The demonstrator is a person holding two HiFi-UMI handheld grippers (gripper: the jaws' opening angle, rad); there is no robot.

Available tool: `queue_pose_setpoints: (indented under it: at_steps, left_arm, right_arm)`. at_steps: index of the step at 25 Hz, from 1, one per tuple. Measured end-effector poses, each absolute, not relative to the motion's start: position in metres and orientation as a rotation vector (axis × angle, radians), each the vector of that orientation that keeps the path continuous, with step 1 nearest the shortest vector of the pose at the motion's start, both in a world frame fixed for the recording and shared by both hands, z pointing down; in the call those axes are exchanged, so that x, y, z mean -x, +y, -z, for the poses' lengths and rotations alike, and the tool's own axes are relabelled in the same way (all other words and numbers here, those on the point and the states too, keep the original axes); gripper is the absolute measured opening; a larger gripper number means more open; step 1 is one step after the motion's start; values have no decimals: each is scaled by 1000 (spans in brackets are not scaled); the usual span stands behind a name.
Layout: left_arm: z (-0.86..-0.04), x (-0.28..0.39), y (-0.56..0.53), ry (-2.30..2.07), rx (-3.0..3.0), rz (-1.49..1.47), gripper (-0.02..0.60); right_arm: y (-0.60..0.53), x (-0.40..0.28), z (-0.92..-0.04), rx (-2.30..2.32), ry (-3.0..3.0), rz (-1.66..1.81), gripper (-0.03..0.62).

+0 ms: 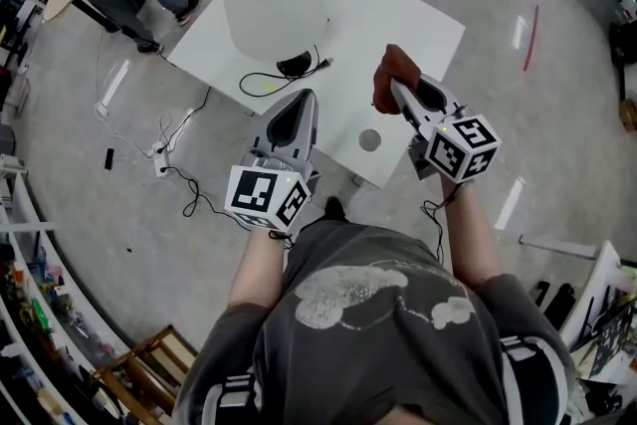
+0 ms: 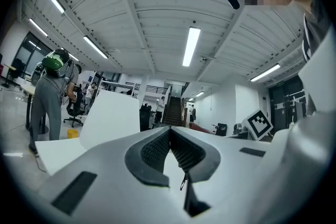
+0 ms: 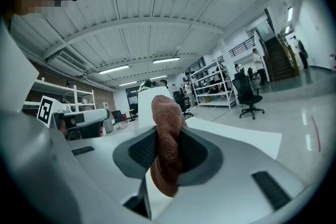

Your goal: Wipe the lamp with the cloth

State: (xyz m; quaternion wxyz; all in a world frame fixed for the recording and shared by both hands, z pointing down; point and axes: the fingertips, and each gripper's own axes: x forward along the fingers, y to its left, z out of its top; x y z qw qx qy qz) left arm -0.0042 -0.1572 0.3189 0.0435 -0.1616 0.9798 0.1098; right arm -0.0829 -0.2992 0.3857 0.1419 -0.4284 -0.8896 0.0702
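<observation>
Operator's grey printed T-shirt (image 1: pixel 378 333) is nearest. Both tools are held over the white rectangular table (image 1: pixel 408 25). The white conical-shade lamp (image 1: pixel 271 0) stands ahead of the left gripper (image 1: pixel 306 99), well apart. Left gripper: jaws closed together, empty. Right gripper (image 1: pixel 398 95): jaws clamped on a reddish-brown terry cloth (image 1: pixel 386 73), lamp to its left, not touching.

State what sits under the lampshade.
A black base shows below the lampshade, its cord looping on the table. The shade hides whatever is inside it.
</observation>
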Motion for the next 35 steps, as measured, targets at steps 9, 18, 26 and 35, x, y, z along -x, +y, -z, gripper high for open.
queue_pose_setpoints:
  at_steps: [9,18,26,35]
  left_arm:
    - [-320,49,-136,3020,519,-420,8]
    - [-301,66,-138,3024,352,-336,8]
    - [-266,80,-135,3015,120,-285,8]
    - [-255,107,-121,2987,-145,-240,8]
  right_arm:
    - [-275,117,-388,1219,-2562,-174,91]
    - [-267,161,-379,1361,-2505,-147,91]
    - [-236,215,-322,1633,-2451,-64,91]
    - [-178,274,-279,1914,-2369,32,91]
